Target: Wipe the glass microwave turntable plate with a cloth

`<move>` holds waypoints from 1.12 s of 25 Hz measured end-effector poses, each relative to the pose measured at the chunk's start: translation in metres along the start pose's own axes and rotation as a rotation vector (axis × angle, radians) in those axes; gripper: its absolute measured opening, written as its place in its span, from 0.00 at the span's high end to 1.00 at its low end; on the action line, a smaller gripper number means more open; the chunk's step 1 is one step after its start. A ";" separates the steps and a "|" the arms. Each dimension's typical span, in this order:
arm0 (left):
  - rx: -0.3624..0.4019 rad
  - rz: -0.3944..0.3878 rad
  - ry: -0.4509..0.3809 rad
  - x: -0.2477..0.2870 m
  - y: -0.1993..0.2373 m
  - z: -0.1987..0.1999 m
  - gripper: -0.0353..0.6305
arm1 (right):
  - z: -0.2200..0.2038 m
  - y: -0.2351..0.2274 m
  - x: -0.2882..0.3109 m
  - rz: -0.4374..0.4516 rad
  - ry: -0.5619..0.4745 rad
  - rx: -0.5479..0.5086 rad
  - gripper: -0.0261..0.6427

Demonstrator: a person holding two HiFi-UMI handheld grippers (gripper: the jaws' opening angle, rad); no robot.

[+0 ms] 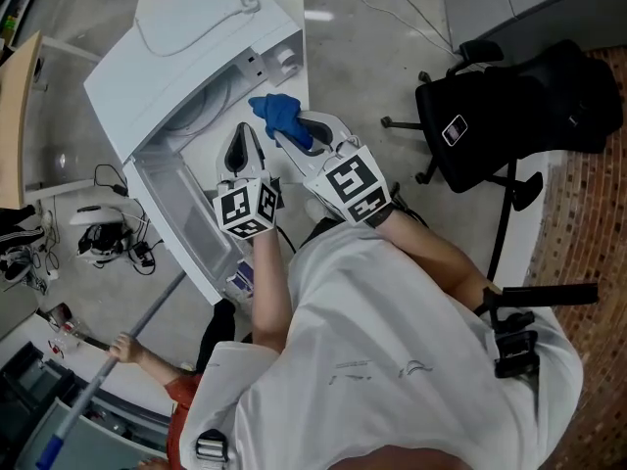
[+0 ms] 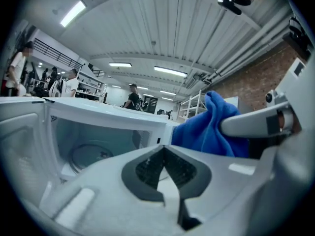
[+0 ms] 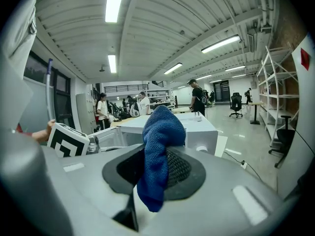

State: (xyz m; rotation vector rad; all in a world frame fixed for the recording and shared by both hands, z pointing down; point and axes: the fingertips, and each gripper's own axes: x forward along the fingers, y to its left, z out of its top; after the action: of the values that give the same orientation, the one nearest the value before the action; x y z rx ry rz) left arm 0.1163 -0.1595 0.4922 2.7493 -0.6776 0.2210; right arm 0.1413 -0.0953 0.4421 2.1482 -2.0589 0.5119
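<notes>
Head view: white microwave [image 1: 186,37] with its door [image 1: 181,213] open, straight ahead of both sets of jaws. left gripper [image 1: 246,133] and right gripper [image 1: 286,133] sit side by side at the opening. blue cloth [image 1: 277,113] is bunched at the right jaw tips. Black office chair [image 1: 500,116] is well off to the right of the right jaws.

Left gripper view: jaws fully closed, tips touching, nothing between them. glass turntable plate [image 2: 91,156] lies flat on the cavity floor, ahead and left of the jaw tips, not touched. Blue cloth is just right of the jaws, pinched in the right gripper [image 2: 224,128].

Right gripper view: jaws clamped on the blue cloth [image 3: 162,127]. One fold stands up above the tips and the tail hangs down between the pads. Left gripper's marker cube [image 3: 66,139] is left of the jaws. Microwave top is beyond the tips. The plate can't be made out here.
</notes>
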 end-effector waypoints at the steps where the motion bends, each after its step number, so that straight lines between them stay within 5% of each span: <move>1: -0.008 0.003 0.005 0.000 0.002 -0.003 0.95 | -0.002 0.001 0.000 0.000 0.004 0.000 0.82; 20: -0.216 0.125 0.095 0.000 0.050 -0.068 0.95 | -0.037 0.013 0.021 0.069 0.123 -0.038 0.82; 28: -0.372 0.226 0.096 0.010 0.092 -0.092 0.95 | -0.042 0.015 0.049 0.112 0.151 -0.047 0.82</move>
State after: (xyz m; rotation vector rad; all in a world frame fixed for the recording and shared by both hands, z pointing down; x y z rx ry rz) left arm 0.0744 -0.2116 0.6038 2.2953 -0.9023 0.2458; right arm 0.1204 -0.1289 0.4953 1.9139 -2.0939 0.6128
